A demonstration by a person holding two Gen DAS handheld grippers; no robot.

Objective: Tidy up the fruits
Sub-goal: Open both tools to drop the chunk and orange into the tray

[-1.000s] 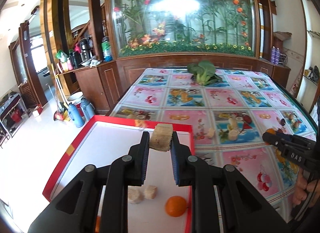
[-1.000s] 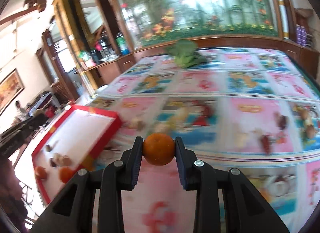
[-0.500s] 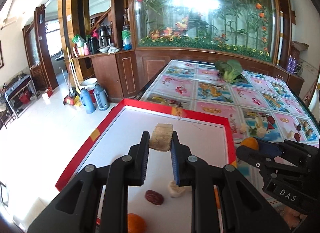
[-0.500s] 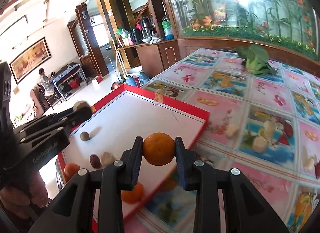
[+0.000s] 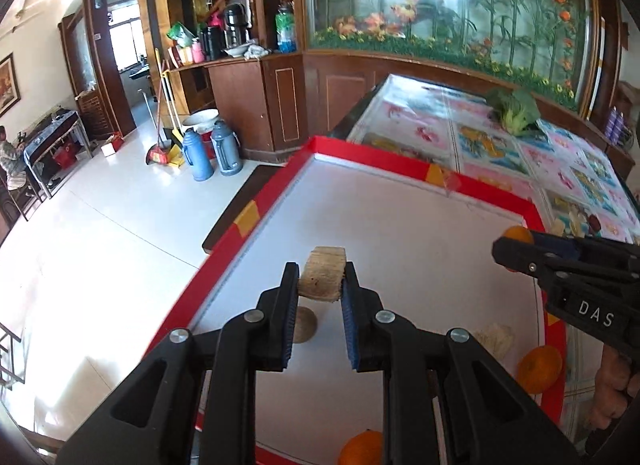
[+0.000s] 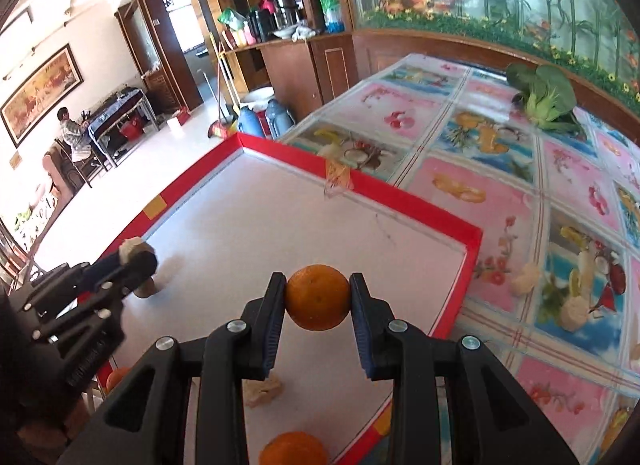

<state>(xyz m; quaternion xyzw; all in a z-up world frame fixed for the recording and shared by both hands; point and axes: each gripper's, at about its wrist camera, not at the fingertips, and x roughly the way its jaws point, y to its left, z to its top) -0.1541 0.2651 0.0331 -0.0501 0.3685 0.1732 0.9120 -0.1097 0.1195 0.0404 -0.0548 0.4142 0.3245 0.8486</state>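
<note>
My left gripper (image 5: 320,281) is shut on a pale beige fruit chunk (image 5: 323,274), held above the white floor of a red-rimmed tray (image 5: 400,241) near its left side. My right gripper (image 6: 318,297) is shut on an orange (image 6: 318,297), held over the tray (image 6: 360,181) near its right wall. The left wrist view catches the right gripper (image 5: 516,245) coming in from the right edge with the orange (image 5: 518,234) at its tip. In the tray lie a round brown fruit (image 5: 305,330), a pale chunk (image 5: 494,339) and two oranges (image 5: 540,369) (image 5: 360,449).
The tray sits at the corner of a table with a fruit-print cloth (image 6: 520,169). Pale fruit pieces (image 6: 526,279) lie on the cloth to the tray's right. A leafy green vegetable (image 6: 544,97) lies at the far end. The floor drops off to the left.
Both grippers have travelled left from the cloth to over the tray, each keeping its fruit. The right gripper has come into the left wrist view beside the tray's right wall.
</note>
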